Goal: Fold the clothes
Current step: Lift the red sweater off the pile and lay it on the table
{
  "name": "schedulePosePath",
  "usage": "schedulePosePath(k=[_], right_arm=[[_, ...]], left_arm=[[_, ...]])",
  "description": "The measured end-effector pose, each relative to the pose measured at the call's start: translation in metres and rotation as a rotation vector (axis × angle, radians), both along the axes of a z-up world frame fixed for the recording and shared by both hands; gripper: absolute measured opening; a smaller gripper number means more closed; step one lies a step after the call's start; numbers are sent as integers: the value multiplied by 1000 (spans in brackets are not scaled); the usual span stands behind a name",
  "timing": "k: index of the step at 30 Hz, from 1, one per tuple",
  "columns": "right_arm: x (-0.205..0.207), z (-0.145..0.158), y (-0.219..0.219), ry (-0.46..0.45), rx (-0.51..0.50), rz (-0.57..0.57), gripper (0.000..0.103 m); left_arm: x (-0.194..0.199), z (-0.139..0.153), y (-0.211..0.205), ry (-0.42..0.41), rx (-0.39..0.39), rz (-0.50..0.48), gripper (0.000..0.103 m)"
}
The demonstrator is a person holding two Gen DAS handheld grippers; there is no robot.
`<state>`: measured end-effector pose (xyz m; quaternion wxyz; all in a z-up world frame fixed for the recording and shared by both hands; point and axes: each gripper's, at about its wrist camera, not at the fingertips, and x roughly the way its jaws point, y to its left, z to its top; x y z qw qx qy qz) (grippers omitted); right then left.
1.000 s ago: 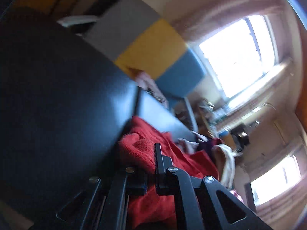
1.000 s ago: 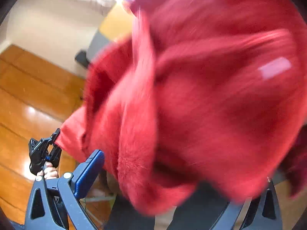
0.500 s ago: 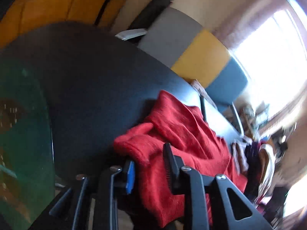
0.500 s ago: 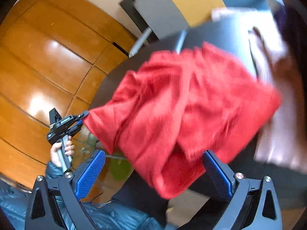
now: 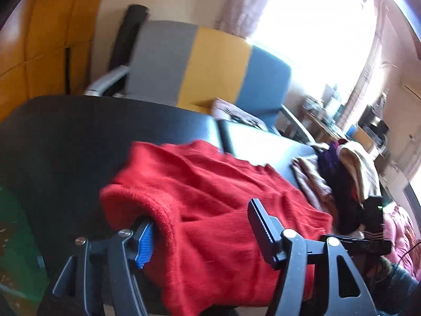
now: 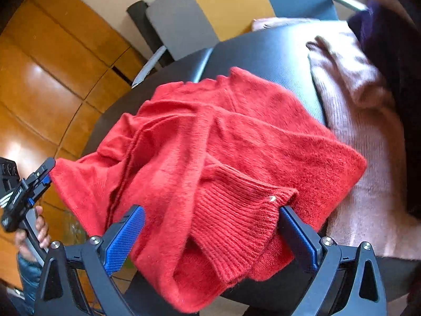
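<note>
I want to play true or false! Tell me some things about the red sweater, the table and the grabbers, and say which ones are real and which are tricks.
1. The red sweater lies on a dark table. True.
2. The right gripper is clamped shut on the sweater. False: its jaws stand wide open, with the ribbed hem between them.
3. A pale pink garment lies beside the sweater. True.
4. The chair behind the table is all green. False: it is grey, yellow and blue.
5. The left gripper is open. True.
6. The sweater is neatly folded into a square. False: it is rumpled and hangs over the table's edge.
</note>
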<state>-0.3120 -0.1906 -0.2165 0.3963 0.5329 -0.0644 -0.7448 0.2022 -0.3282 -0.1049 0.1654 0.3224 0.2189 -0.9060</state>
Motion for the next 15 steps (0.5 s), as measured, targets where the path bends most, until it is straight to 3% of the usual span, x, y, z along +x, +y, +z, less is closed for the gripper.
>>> schedulePosePath(k=[1, 7, 9, 11, 13, 15], right_arm=[[-2, -4, 2, -18, -3, -6, 102], [8, -12, 8, 37, -38, 41, 103], [10, -14, 10, 65, -68, 52, 103], [10, -17, 12, 86, -105, 52, 103], [9, -19, 14, 102, -142, 42, 103], [9, -21, 16, 113, -167, 29, 103]], left_arm=[[-3, -1, -1, -22, -2, 10, 65], [41, -22, -73, -152, 114, 358, 61], [71, -27, -96, -154, 187, 483, 59], [105, -22, -105, -160, 170, 614, 59], [119, -10, -98, -144, 102, 631, 58], [109, 0, -82, -78, 95, 522, 60]])
